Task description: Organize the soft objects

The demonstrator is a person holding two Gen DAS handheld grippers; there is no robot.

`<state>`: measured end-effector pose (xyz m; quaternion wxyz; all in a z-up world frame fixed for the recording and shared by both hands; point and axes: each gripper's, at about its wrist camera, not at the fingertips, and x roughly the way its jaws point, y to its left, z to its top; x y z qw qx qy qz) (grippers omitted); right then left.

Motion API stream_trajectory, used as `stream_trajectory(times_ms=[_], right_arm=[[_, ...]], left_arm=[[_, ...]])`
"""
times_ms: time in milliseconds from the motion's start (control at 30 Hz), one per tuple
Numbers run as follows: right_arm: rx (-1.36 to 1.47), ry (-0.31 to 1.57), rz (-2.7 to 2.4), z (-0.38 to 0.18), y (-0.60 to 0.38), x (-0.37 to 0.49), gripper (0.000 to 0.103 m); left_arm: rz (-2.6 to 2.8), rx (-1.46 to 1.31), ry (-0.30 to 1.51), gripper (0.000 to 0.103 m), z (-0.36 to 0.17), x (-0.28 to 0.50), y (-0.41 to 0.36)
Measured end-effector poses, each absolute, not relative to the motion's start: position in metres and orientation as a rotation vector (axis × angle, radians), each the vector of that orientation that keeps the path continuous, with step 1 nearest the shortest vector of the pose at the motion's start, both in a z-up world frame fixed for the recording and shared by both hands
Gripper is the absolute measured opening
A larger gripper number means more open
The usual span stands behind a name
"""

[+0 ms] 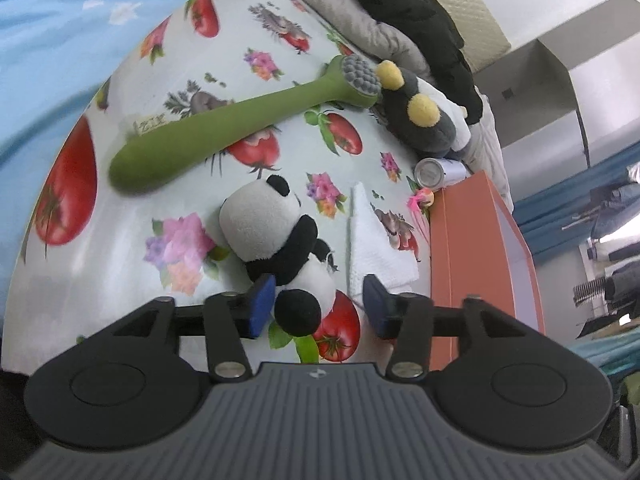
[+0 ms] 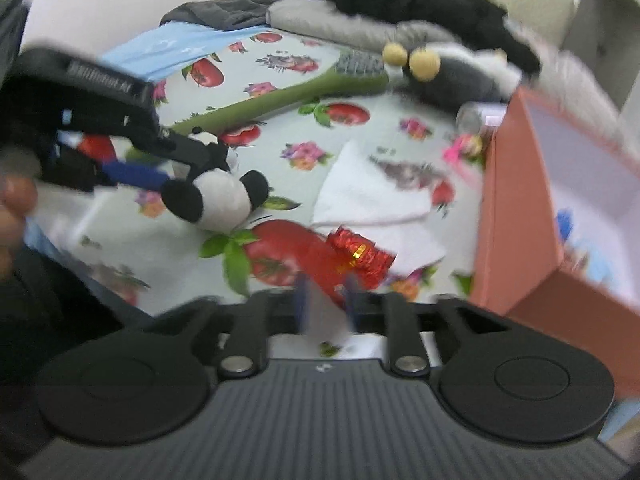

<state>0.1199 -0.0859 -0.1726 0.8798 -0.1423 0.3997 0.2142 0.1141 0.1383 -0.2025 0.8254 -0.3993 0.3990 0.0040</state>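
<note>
**Panda Between Spread Fingers, Box Waiting Beside It**

Nearest the left wrist camera, the left gripper (image 1: pixel 318 306) stood with its blue fingers (image 1: pixel 262 306) spread wide, one to each side of the panda (image 1: pixel 280 240). The near finger seemed to brush the toy's dark limb, while the other stood clear of it, so the pads were not pressing and the panda lay on the flowered desk (image 1: pixel 160 92) under its own weight. No earlier view is at hand to show how it came there.

Taking the panda as the landmark: a folded white cloth (image 1: pixel 376 252) lay just beside it, toward the orange box (image 1: pixel 480 264), which stood open-topped beyond the cloth, likely the bin meant for the soft things. Past the panda's head lay a long green brush (image 1: pixel 224 128), and further off, against heaped dark clothing, sat a grey plush (image 1: pixel 424 120) with yellow pom-poms. A small can (image 1: pixel 436 172) lay near the box's far corner.

From the right wrist view, blurred by motion, the right gripper (image 2: pixel 324 300) had its fingers parted a modest way with nothing visibly between them. A shiny red ornament (image 2: pixel 362 254) lay just ahead of its tips, between the panda and the box.

The box stood close on one side, probably so that each toy needs only a short carry. The panda, the cloth and the plush were all outside it, so the sorting looked barely begun.
</note>
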Motion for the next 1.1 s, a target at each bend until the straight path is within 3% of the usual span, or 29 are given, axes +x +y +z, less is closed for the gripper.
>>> stream_trajectory(times_ms=[33,100,433,633,700,933,1000,1100], right_arm=[[-0.265,0.845,0.443,-0.172,-0.087,0.121,0.051],[-0.227,0.854,0.433,-0.171,-0.088,0.122,0.054],[-0.002,0.956,0.285,-0.198,-0.09,0.163,0.055],[-0.035,0.944,0.186,-0.213,-0.08,0.178,0.055],[-0.046,0.942,0.2,-0.217,-0.078,0.18,0.056],[-0.084,0.917,0.209,-0.217,-0.08,0.179,0.055],[-0.087,0.904,0.21,-0.214,-0.082,0.177,0.055],[-0.086,0.883,0.229,-0.207,-0.086,0.174,0.055]], left_arm=[[0.013,-0.86,0.851,0.059,-0.204,0.114,0.139],[0.023,-0.881,0.86,0.062,-0.208,0.114,0.139],[0.065,-0.961,0.884,0.065,-0.221,0.117,0.142],[0.075,-0.961,0.892,0.065,-0.223,0.124,0.136],[0.075,-0.968,0.895,0.073,-0.224,0.126,0.133],[0.123,-0.927,0.9,0.078,-0.22,0.133,0.124],[0.142,-0.925,0.902,0.085,-0.218,0.133,0.122],[0.183,-0.874,0.915,0.087,-0.215,0.136,0.117]])
